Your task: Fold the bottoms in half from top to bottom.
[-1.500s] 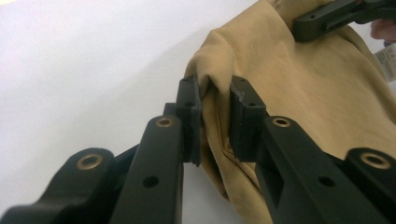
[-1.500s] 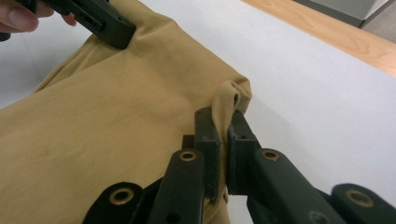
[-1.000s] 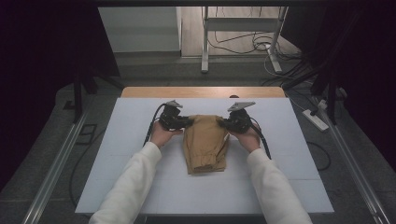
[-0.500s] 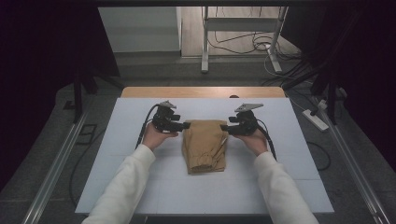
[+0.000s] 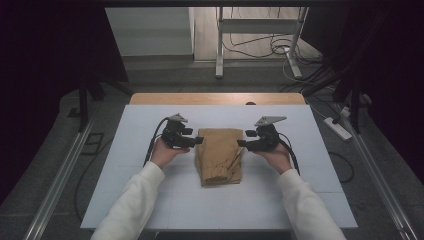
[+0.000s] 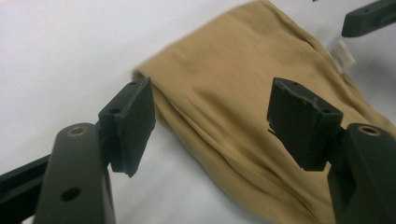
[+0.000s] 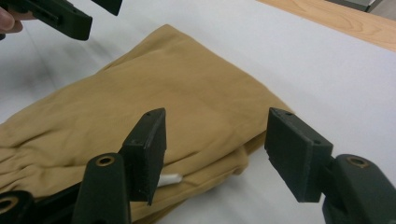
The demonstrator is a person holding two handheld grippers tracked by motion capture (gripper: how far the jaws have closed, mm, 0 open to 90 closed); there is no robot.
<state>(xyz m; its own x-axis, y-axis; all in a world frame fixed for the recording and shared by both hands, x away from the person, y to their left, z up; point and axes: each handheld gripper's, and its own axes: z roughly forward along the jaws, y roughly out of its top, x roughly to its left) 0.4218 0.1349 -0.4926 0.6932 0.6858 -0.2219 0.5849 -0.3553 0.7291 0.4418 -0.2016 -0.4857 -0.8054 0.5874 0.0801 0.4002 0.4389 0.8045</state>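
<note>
Left tool and right tool both released, jaws just opened wide, flanking the folded tan garment mid-desk, clear of the cloth. Small white tag, probably a label, half tucked under a fold. Bare room left, right and near; far desk edge close behind.

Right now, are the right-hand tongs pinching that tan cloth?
No: in the right gripper view the right tongs stand open, with the folded tan cloth lying on the table beyond the pads, untouched.
</note>
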